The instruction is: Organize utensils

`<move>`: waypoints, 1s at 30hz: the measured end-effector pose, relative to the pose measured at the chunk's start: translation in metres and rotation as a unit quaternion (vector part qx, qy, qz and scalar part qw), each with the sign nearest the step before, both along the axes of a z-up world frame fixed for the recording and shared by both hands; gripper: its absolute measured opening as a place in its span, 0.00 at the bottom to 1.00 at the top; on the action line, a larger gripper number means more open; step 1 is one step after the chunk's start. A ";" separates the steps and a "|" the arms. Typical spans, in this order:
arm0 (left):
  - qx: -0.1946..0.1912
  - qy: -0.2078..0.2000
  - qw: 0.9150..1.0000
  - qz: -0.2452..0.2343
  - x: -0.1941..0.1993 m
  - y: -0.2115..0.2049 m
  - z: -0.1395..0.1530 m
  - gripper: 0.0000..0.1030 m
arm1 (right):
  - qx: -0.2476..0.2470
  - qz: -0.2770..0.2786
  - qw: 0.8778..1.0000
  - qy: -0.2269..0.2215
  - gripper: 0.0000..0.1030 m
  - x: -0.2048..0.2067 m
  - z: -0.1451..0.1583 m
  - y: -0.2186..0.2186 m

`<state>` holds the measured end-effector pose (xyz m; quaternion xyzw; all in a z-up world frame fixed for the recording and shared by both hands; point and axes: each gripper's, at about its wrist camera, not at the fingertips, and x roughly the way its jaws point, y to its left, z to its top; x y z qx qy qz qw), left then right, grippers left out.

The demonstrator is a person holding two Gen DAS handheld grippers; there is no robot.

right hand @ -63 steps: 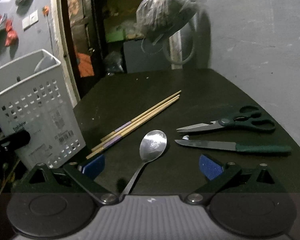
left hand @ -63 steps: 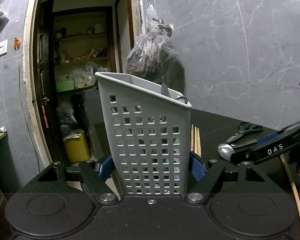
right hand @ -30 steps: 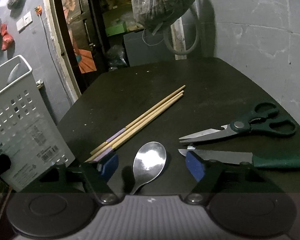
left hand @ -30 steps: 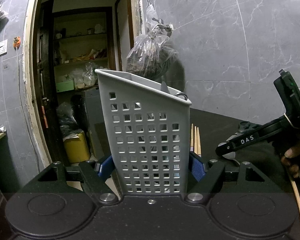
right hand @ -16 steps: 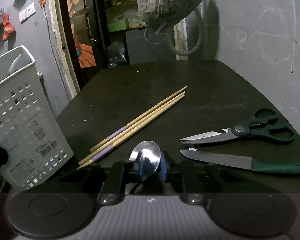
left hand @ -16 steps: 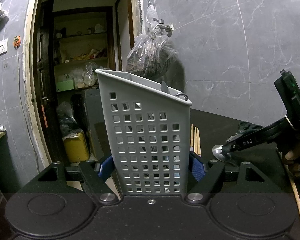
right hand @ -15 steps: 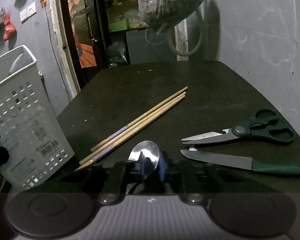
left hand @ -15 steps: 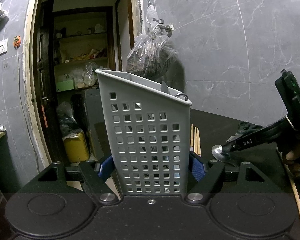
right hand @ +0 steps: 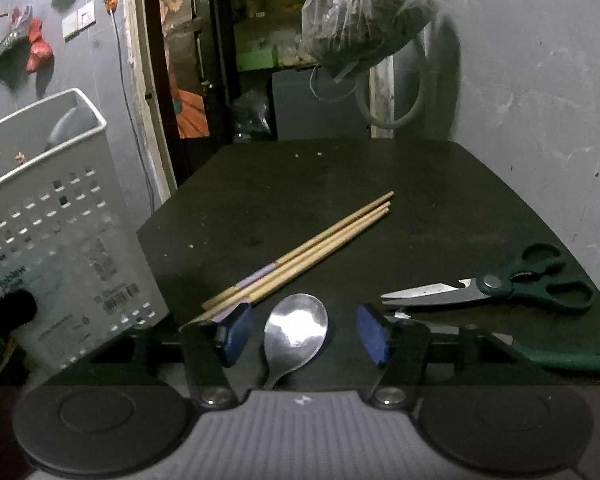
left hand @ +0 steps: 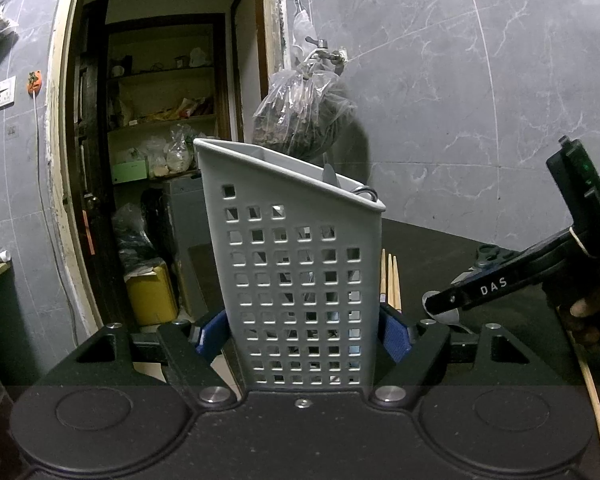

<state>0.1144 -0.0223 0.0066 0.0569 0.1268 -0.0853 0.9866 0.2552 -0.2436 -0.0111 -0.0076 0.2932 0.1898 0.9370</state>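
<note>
My left gripper (left hand: pixel 302 330) is shut on the grey perforated utensil basket (left hand: pixel 300 280), its blue pads on both side walls and its jaws just starting to ease apart. The basket stands upright with utensil tops showing above its rim. On the black table, my right gripper (right hand: pixel 302 334) has its jaws opening. A steel spoon (right hand: pixel 296 328) lies flat between the blue pads (right hand: pixel 374 334), touching neither. Wooden chopsticks (right hand: pixel 312 244) lie just beyond, by the left finger. The left wrist view shows the right gripper (left hand: pixel 444 304) from the side, over the spoon (left hand: pixel 440 314).
Green-handled scissors (right hand: pixel 500 284) and a green-handled knife (right hand: pixel 560 358) lie to the right of the spoon. The basket (right hand: pixel 60 240) stands at the table's left edge. A plastic bag (right hand: pixel 364 12) hangs on the far wall. One loose stick (left hand: pixel 592 392) lies near the person's hand (left hand: pixel 584 308).
Half a second ago the right gripper was shut on the spoon with its bowl tilted; now the jaws have spread and the spoon lies flat. The left gripper and basket have not moved.
</note>
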 end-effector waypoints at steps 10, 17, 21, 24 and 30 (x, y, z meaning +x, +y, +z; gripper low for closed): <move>0.000 0.000 1.000 0.000 0.000 0.000 0.000 0.77 | -0.044 0.023 0.999 0.002 0.40 0.018 -0.008 0.010; 0.000 0.000 1.000 0.000 0.000 0.000 0.000 0.77 | -0.079 0.033 0.996 -0.011 0.38 0.010 -0.005 0.021; 0.000 0.000 1.000 0.000 0.000 0.000 0.000 0.77 | -0.105 0.034 0.994 -0.023 0.38 0.002 -0.005 0.028; 0.000 0.000 1.000 0.000 0.000 0.000 0.000 0.77 | -0.127 0.034 0.991 -0.035 0.38 -0.004 -0.006 0.035; -0.001 -0.001 1.000 0.000 0.000 -0.001 0.000 0.77 | -0.212 0.038 0.973 -0.079 0.38 -0.025 -0.012 0.057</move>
